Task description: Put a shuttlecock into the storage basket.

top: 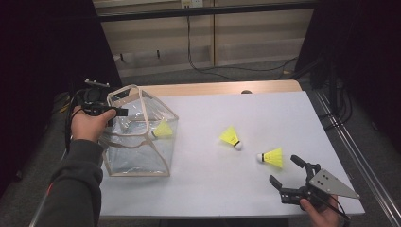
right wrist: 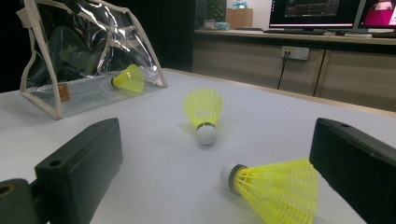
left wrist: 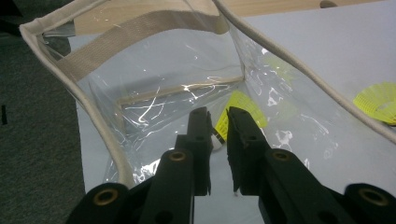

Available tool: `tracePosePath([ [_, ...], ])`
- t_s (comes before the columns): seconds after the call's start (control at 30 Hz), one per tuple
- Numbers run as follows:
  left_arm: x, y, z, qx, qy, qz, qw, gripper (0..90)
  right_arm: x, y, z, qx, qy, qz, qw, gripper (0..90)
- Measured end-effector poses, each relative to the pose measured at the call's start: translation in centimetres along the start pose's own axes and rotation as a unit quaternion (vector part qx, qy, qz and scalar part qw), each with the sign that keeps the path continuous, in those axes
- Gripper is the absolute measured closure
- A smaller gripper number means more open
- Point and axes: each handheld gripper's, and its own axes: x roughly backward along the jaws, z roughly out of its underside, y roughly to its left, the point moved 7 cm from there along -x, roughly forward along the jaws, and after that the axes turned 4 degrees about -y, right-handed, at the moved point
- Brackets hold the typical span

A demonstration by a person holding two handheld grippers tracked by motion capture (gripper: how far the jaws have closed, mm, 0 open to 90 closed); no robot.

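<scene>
Now shuttlecock (left wrist: 240, 109) just beyond left tool (left wrist: 217, 126)

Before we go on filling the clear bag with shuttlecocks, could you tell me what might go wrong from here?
1. The nearest shuttlecock lies on its side, off-centre between the right gripper's wide-open fingers; it may roll away.
2. The clear bag looks floppy, and the left gripper grips nothing; the mouth could sag.

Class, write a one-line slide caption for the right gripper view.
Open right gripper nears a yellow shuttlecock.

Overhead plus two low gripper cameras
</scene>
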Motion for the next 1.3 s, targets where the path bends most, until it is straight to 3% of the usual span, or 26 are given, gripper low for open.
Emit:
tracePosePath([
  [0.4,1.0,-0.9,-0.3,0.01,-0.007,0.024,0.9996,67.1,0.0,0.0,0.0,0.001,0.001,0.0,1.0,2.4],
  [0.63,1.5,-1.6,-0.5,0.015,-0.016,0.036,0.9991,55.3,0.0,0.1,0.0,0.001,0.002,0.0,1.0,2.4],
  [0.8,2.1,-2.2,-0.7,0.01,-0.014,0.047,0.9988,48.1,0.0,0.1,0.0,0.002,0.002,0.0,1.0,2.4],
  [0.93,2.4,-2.8,-0.9,0.005,-0.015,0.047,0.9988,37.8,0.0,0.0,0.0,0.002,0.002,0.002,1.0,2.4],
  [1.1,2.6,-3.7,-1.2,-0.003,-0.02,0.062,0.9979,26.2,0.0,0.1,0.0,0.002,0.002,0.002,1.0,2.4],
  [1.3,3.1,-4.9,-1.6,-0.016,-0.028,0.073,0.9968,19.3,0.0,0.0,0.0,0.003,0.002,0.002,1.0,2.4],
])
